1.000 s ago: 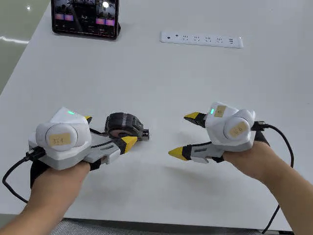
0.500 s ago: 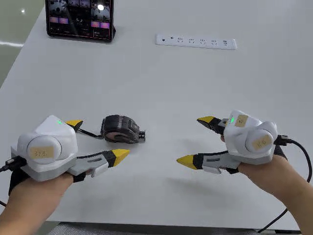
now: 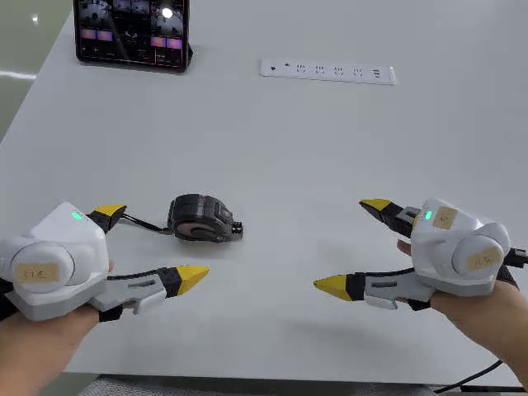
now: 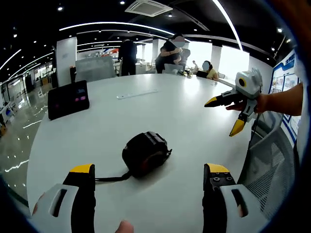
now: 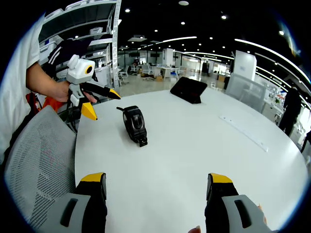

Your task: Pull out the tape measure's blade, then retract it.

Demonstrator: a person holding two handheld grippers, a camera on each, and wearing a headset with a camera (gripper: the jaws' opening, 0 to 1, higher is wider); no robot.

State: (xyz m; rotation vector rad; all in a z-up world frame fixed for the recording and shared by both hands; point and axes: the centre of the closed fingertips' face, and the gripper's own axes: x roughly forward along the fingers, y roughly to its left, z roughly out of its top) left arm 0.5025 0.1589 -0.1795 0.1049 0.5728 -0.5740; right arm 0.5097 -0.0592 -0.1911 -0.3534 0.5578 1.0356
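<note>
Pulling back from the tape measure (image 3: pixel 198 219), the left hand-held gripper (image 3: pixel 153 242) and right hand-held gripper (image 3: pixel 353 245) gape, empty.

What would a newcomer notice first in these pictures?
The left gripper and the right gripper, white with yellow-tipped jaws, both hover open above the white table. Just ahead of the left one's jaws, a black tape measure lies untouched. A lit tablet stands at the far edge.

Tape measure (image 3: pixel 200 219): on table (image 3: pixel 280 140), just before left gripper (image 3: pixel 157 241), well left of right gripper (image 3: pixel 348 244). Tablet (image 3: pixel 132 33): far left behind. Power strip (image 3: pixel 327 72): right of tablet.
</note>
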